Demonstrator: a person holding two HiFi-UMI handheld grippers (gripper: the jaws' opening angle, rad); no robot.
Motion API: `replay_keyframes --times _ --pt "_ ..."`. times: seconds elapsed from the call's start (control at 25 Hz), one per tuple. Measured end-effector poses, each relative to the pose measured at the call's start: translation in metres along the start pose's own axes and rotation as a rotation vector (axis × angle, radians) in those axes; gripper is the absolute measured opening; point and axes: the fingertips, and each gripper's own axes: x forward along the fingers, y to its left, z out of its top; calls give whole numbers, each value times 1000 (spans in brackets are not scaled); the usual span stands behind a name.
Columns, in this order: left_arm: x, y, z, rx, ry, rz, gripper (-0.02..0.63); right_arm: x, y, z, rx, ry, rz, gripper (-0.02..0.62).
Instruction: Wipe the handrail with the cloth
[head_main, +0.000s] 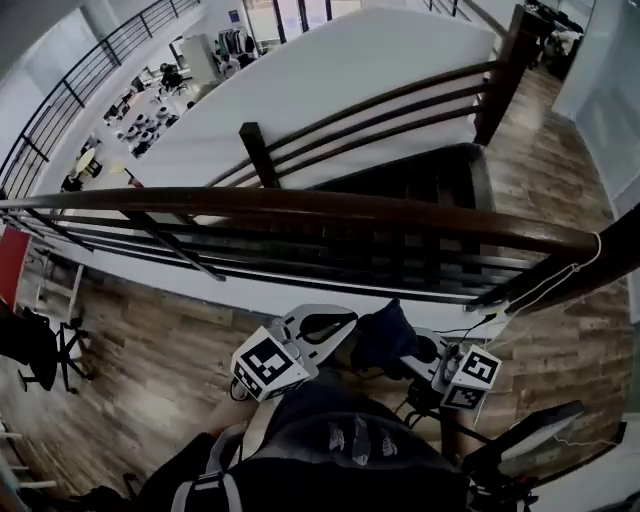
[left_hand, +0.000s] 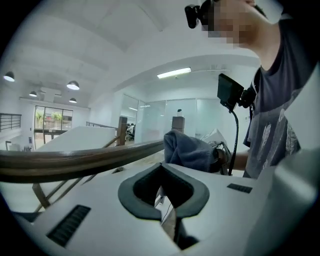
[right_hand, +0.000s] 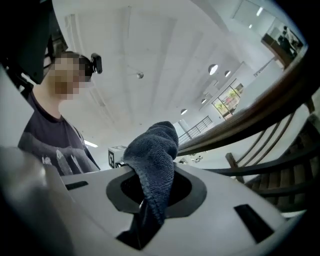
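A dark brown wooden handrail (head_main: 330, 206) runs across the head view from left to right, above thin dark lower rails. Both grippers are held low in front of it, close to the person's body and apart from the rail. My right gripper (head_main: 408, 350) is shut on a dark blue cloth (head_main: 383, 335), which bunches up out of its jaws (right_hand: 152, 160). My left gripper (head_main: 318, 326) is beside it, shut with nothing in it (left_hand: 162, 192). The left gripper view shows the handrail (left_hand: 75, 159) at left and the cloth (left_hand: 190, 150) just beyond the jaws. In the right gripper view the handrail (right_hand: 260, 112) passes at upper right.
Beyond the rail a dark staircase (head_main: 420, 185) drops away, flanked by a second railing with newel posts (head_main: 258, 150). A white cable (head_main: 560, 275) hangs by the rail's right end. Wood floor (head_main: 150, 350) lies below. A dark screen on a stand (head_main: 540, 435) sits at bottom right.
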Motion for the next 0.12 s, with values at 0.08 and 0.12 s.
replay_keyframes --times 0.08,0.12 --pt "-7 -28 -6 -31 -2 29 8 -26 16 -15 80 -38 63 52" --pt "-12 -41 -10 -45 -1 51 8 -38 23 -22 123 -58 103 52"
